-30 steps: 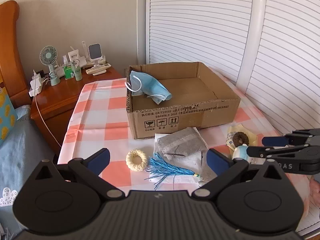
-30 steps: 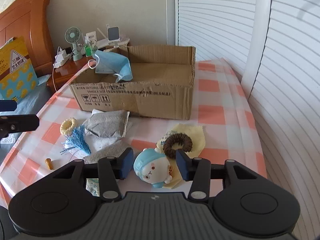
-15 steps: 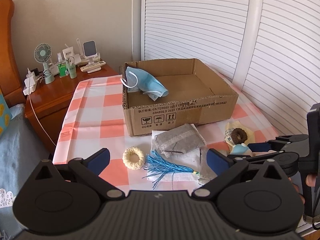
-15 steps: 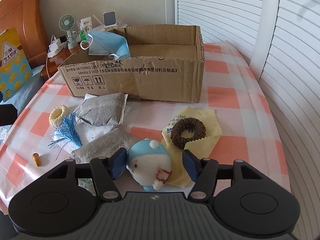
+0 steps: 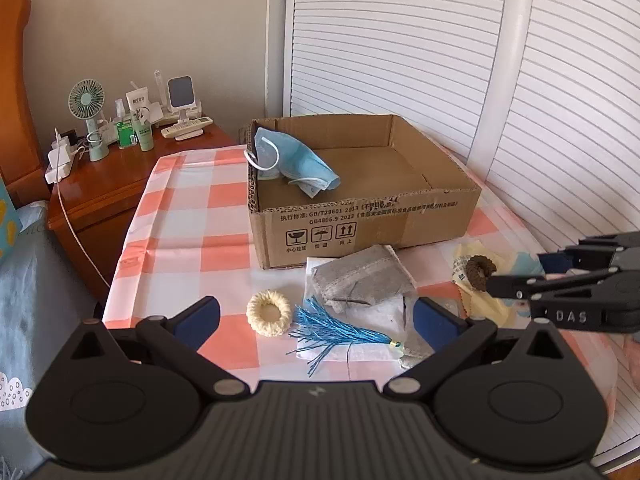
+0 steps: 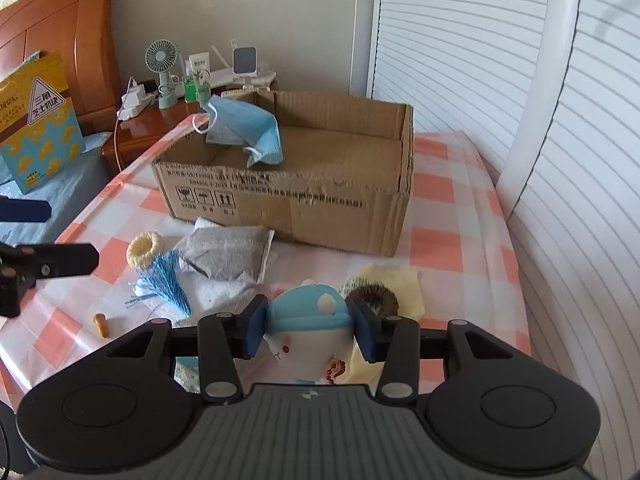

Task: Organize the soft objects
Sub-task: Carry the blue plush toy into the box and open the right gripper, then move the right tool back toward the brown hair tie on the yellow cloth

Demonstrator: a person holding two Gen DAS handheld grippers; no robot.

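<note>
A plush toy [image 6: 306, 344] with a blue cap and white face sits between the pads of my right gripper [image 6: 310, 332]. The jaws are closing and both pads press on it, slightly above the checked tablecloth [image 6: 460, 264]. An open cardboard box [image 6: 288, 204] stands behind, with a blue face mask [image 6: 244, 124] draped over its left corner. My left gripper [image 5: 316, 316] is open and empty, hovering over a blue tassel [image 5: 336, 332] beside a cream scrunchie [image 5: 269, 314] and a grey pouch [image 5: 360, 280]. In that view my right gripper [image 5: 520, 270] reaches in from the right.
A brown scrunchie [image 6: 374, 294] lies on a yellow cloth [image 6: 400, 284] just beyond the toy. A small brown piece [image 6: 102, 325] lies at the front left. A wooden nightstand [image 5: 112, 184] with a fan and bottles stands at the left, and white louvred doors [image 5: 560, 120] at the right.
My right gripper's pads have closed onto the plush toy, which now sits upright between them and a little higher off the cloth. The left gripper has barely moved.
</note>
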